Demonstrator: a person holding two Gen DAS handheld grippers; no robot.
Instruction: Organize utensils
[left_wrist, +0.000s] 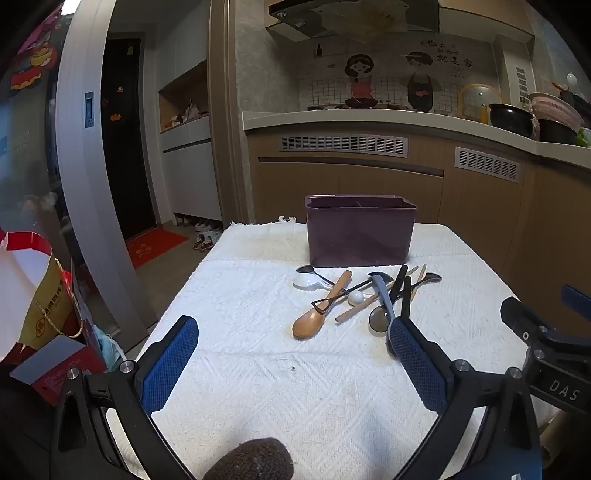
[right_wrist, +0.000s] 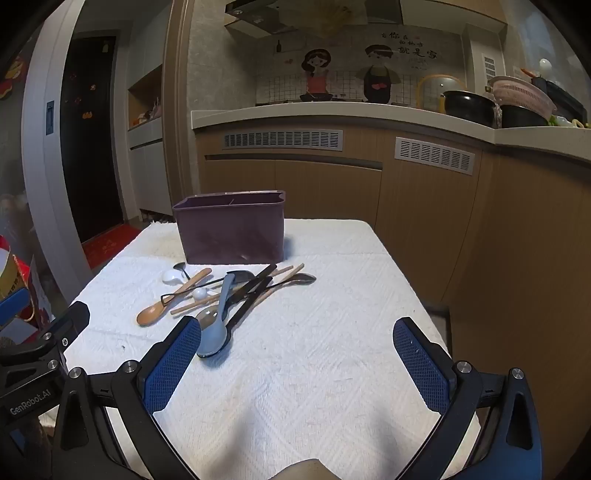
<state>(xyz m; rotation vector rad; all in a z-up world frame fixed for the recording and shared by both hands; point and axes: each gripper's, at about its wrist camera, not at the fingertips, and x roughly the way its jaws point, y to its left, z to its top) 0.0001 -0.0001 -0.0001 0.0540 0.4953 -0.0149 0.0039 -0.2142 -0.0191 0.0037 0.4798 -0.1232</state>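
Nothing looks sorted yet: the heap of loose utensils lies crossed on the white textured cloth, just in front of the dark purple plastic caddy, whose divided top shows nothing sticking out. In the pile I make out a brown wooden spoon, a white ceramic spoon, a grey-blue plastic rice paddle, wooden chopsticks and some black-handled pieces. The left gripper and right gripper both hang spread wide and empty, near the pile. Bare cloth lies on this side; the table edge drops off close on the right, with cabinets beyond.
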